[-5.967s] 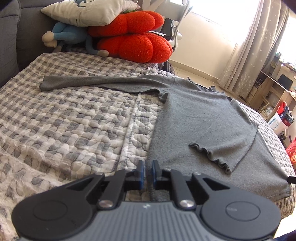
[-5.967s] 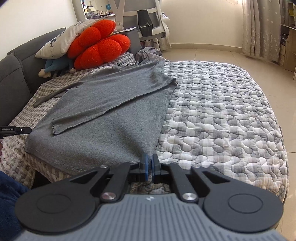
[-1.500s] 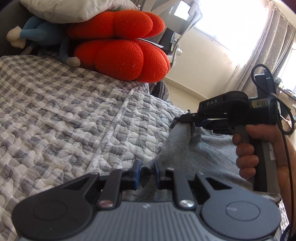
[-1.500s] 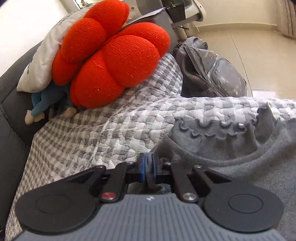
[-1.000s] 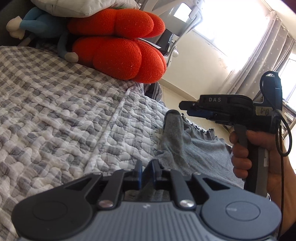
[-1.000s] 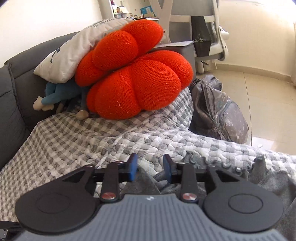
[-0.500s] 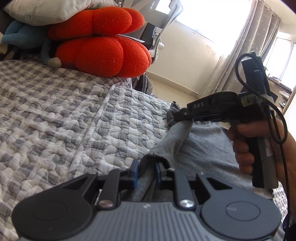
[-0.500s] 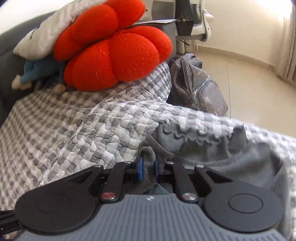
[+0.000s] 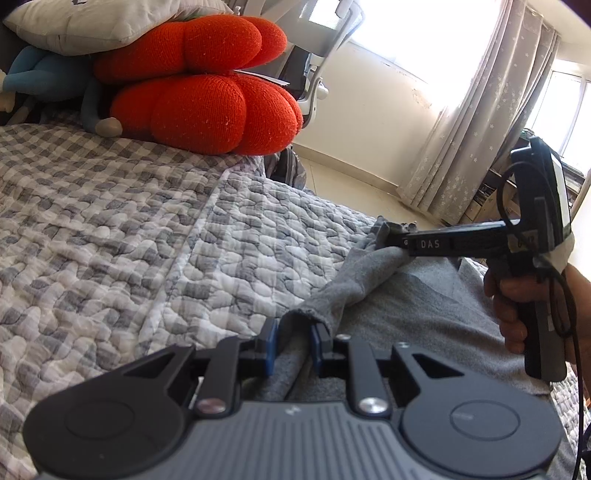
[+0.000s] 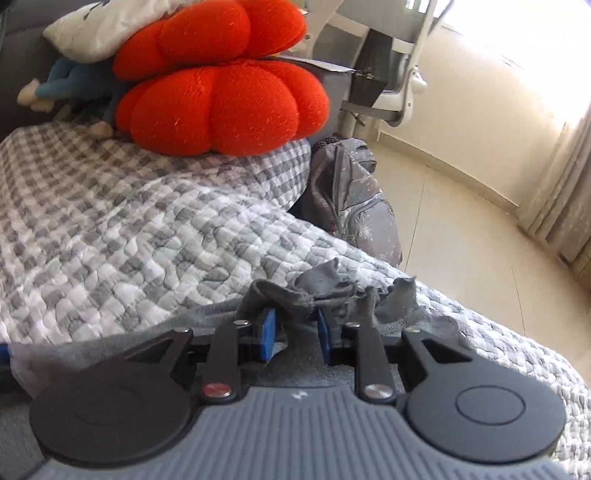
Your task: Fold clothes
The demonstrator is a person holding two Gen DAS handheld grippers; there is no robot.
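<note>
My left tool (image 9: 291, 345) is pinching a fold of the grey shirt (image 9: 417, 314), which is lying on the checked quilt (image 9: 129, 236) of the bed. My right tool (image 10: 293, 338) is spreading its jaws, with the shirt's ruffled collar (image 10: 332, 286) bunched loosely between them.

Sunlit curtains (image 9: 476, 122), pale tiled floor (image 10: 461, 236)

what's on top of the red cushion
A pale pillow lies on the red cushion. A blue plush toy sits beside it, partly covered by the pillow; its upper part is hidden.
</note>
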